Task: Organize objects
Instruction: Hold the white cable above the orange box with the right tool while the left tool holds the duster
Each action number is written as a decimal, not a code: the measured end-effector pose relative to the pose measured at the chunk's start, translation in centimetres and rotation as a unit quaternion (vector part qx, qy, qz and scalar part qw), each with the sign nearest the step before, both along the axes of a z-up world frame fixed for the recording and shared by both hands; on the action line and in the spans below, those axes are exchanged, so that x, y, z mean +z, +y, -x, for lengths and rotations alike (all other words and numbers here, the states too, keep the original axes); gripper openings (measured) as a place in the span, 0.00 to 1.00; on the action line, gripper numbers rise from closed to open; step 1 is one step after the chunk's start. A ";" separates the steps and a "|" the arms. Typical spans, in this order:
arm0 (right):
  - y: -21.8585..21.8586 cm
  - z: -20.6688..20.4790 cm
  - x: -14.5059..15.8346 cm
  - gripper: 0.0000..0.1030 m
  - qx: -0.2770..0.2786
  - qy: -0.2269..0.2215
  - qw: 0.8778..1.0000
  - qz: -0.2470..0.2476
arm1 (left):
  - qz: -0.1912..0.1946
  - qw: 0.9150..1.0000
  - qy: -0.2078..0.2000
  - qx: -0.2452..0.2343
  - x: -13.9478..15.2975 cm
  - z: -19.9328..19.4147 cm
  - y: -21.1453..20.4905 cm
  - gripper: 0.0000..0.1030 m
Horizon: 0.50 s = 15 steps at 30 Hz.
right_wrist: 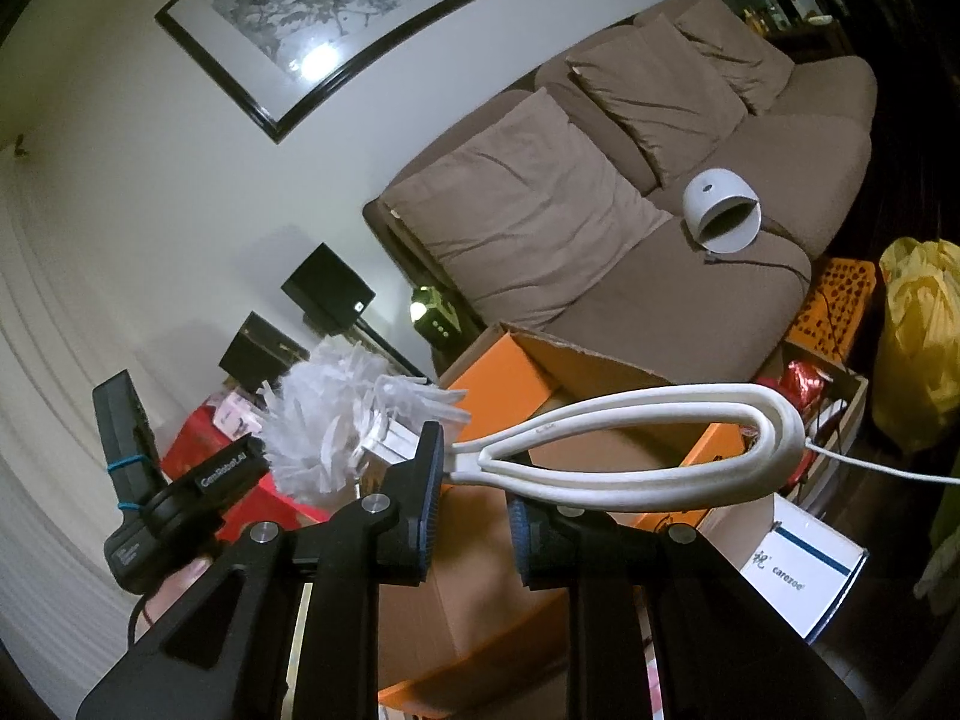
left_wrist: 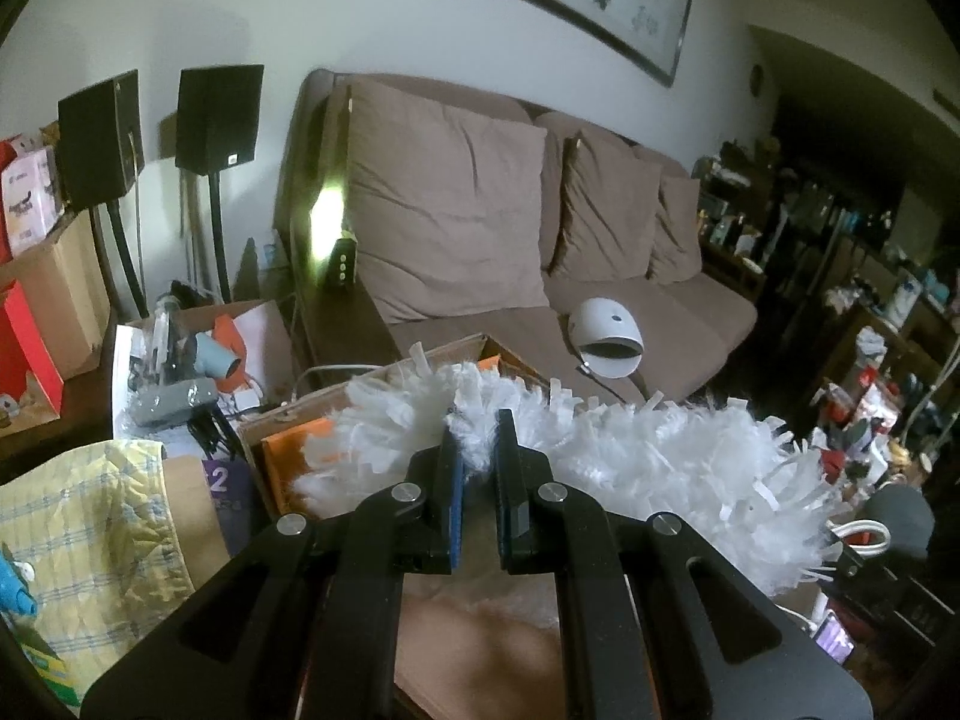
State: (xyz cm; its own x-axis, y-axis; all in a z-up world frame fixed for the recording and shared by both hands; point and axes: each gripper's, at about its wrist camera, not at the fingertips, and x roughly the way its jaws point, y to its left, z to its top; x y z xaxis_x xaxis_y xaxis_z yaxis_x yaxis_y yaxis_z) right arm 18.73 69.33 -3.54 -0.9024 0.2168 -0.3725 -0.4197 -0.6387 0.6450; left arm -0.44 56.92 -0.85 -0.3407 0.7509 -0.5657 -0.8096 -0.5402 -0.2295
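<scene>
A white fluffy duster [left_wrist: 660, 462] stretches from the centre to the right of the left wrist view, above an open cardboard box with an orange lining [left_wrist: 282, 450]. My left gripper [left_wrist: 477, 438] is shut on the duster's fluffy head. In the right wrist view the duster's white looped handle [right_wrist: 690, 402] runs rightward over the same box [right_wrist: 600, 372]. My right gripper [right_wrist: 477, 480] is shut on the handle near its base. The fluffy head [right_wrist: 324, 420] shows at the left, beside the left hand's device [right_wrist: 198, 480].
A brown sofa [left_wrist: 660, 300] with cushions stands behind, and a white domed device [left_wrist: 606, 336] lies on its seat. Boxes, a hair dryer [left_wrist: 219, 360] and speakers crowd the left. A yellow quilted cloth [left_wrist: 90, 540] lies near left. A yellow bag [right_wrist: 918, 330] and a white box [right_wrist: 798, 570] sit at the right.
</scene>
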 end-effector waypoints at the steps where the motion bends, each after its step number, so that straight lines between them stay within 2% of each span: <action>1: 0.0 0.0 0.0 0.19 0.001 0.001 1.000 0.001 | -0.002 1.000 -0.001 0.000 0.0 0.1 0.0 0.07; 15: -0.3 -0.6 0.8 0.18 -0.001 0.011 1.000 -0.002 | -0.008 1.000 0.019 -0.012 -0.7 -1.1 1.0 0.08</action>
